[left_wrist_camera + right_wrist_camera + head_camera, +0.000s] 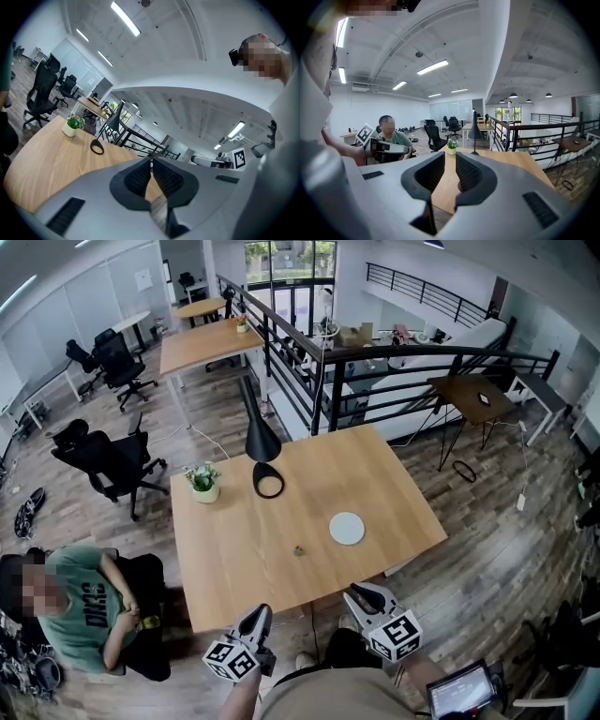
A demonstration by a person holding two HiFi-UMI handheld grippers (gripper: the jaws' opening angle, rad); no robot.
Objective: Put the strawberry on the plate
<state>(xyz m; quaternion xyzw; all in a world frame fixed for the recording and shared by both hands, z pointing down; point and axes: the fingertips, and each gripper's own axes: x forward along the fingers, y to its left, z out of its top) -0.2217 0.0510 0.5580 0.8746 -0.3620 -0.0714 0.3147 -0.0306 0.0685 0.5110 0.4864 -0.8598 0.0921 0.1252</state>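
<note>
Both grippers hang just off the near edge of the wooden table (pixel 394 502), each clenched on nothing: the left gripper (pixel 258 616) with its jaw tips touching, the right gripper (pixel 362 595) with only a sliver between its jaws. The strawberry (pixel 298 550) lies on the bare tabletop, near the white plate (pixel 347 528) at about 8 o'clock from it, well apart from both grippers. At 10 o'clock from the plate stand 1 black lamp (pixel 262 439) and 1 small potted plant (pixel 202 481).
</note>
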